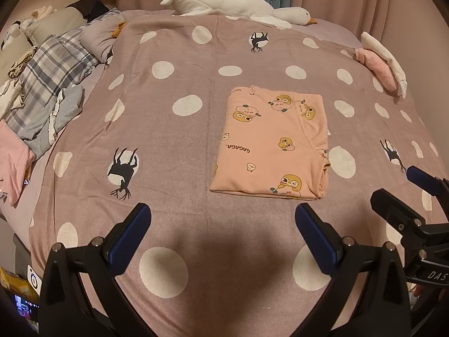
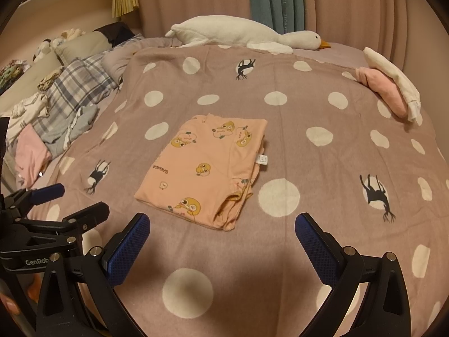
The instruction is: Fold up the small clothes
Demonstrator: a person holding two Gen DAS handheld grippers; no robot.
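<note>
A peach garment [image 1: 273, 143] printed with yellow cartoon ducks lies folded into a neat rectangle on the dotted mauve blanket [image 1: 179, 78]. In the right wrist view the same garment [image 2: 204, 168] shows a white care label at its right edge. My left gripper [image 1: 223, 216] hovers open just in front of the garment's near edge, holding nothing. My right gripper [image 2: 222, 224] is also open and empty, close to the garment's near right corner. The right gripper's fingers [image 1: 421, 181] show at the right edge of the left wrist view; the left gripper's fingers [image 2: 47, 191] show at the left of the right wrist view.
A heap of unfolded clothes [image 1: 47, 98] and a plaid pillow [image 2: 75, 90] lie along the bed's left side. Folded pink and white items [image 1: 384, 64] are stacked at the far right. A white goose plush [image 1: 233, 5] lies along the far edge by the curtains.
</note>
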